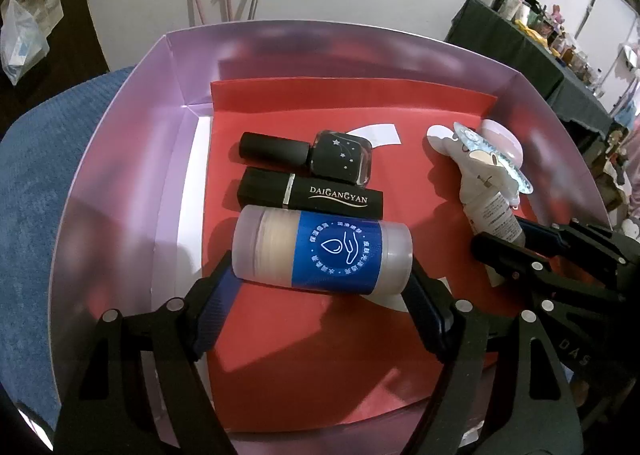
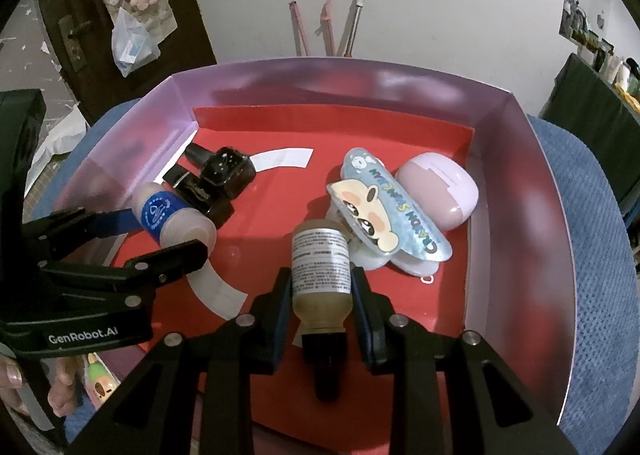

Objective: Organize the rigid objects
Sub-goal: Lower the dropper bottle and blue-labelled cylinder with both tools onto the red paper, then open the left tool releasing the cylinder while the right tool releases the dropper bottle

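A: So the left gripper (image 1: 320, 287) clamps the frosted cylinder with the blue label (image 1: 322, 251) end to end, lying on the red liner (image 1: 320, 367) of the pink box (image 1: 360, 51)?

B: Yep. Right gripper (image 2: 320, 295) is closed on the small amber bottle with a black cap (image 2: 321, 275). Behind sit the black lipstick tube (image 1: 312, 197), dark nail polish bottle (image 1: 316, 155), cartoon hair clip (image 2: 394, 215) and pink earbud case (image 2: 438, 191).

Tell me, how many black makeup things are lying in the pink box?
2. The nail polish bottle lies farthest back on the red sheet, and the black lipstick tube lies right in front of it, beside the blue-labelled tube. None seems hidden.
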Demonstrator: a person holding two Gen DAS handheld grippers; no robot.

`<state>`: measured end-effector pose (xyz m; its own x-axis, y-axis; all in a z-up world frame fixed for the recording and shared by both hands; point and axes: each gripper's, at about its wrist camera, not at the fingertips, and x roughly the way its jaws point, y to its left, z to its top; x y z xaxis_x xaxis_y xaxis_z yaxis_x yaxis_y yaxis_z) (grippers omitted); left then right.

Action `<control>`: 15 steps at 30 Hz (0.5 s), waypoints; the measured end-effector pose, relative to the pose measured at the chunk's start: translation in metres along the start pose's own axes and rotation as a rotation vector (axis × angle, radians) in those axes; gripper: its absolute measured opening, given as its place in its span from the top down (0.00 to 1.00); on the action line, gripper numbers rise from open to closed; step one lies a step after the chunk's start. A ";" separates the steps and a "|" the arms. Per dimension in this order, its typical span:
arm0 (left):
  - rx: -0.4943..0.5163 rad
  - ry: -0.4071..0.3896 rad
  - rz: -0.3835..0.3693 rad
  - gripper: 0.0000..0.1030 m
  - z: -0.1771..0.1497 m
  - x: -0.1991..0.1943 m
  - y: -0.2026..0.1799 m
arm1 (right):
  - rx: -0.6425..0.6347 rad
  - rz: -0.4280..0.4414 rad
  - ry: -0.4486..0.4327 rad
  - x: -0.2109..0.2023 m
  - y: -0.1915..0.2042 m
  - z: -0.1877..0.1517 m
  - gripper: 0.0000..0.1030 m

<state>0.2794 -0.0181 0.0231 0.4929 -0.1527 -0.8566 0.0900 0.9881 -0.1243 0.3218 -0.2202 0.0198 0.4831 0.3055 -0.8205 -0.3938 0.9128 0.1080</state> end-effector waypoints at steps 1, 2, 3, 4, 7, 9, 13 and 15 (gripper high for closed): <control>0.000 -0.001 -0.002 0.25 0.000 0.000 0.001 | 0.001 0.001 0.000 0.000 0.000 0.000 0.70; -0.001 -0.001 -0.004 0.25 0.000 0.000 0.001 | 0.006 0.004 0.000 0.000 -0.001 0.000 0.70; -0.003 -0.002 -0.007 0.25 0.001 -0.001 0.002 | 0.008 0.006 -0.001 0.000 -0.001 0.000 0.70; -0.004 -0.001 -0.009 0.25 0.000 -0.001 0.002 | 0.008 0.006 -0.001 -0.001 -0.002 0.000 0.70; -0.001 -0.002 -0.013 0.25 -0.001 -0.002 0.003 | 0.008 0.006 -0.001 -0.002 -0.003 -0.001 0.65; 0.004 -0.002 -0.010 0.25 -0.001 -0.003 0.003 | 0.007 -0.001 -0.007 -0.005 -0.002 -0.001 0.56; 0.008 -0.002 -0.005 0.24 -0.003 -0.003 0.000 | 0.004 0.000 -0.024 -0.012 -0.002 -0.002 0.46; 0.002 -0.001 -0.008 0.24 -0.004 -0.003 -0.001 | -0.001 -0.001 -0.030 -0.016 -0.002 -0.003 0.43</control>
<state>0.2743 -0.0183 0.0242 0.4931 -0.1607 -0.8550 0.0959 0.9868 -0.1302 0.3127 -0.2271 0.0308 0.5068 0.3127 -0.8033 -0.3939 0.9129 0.1068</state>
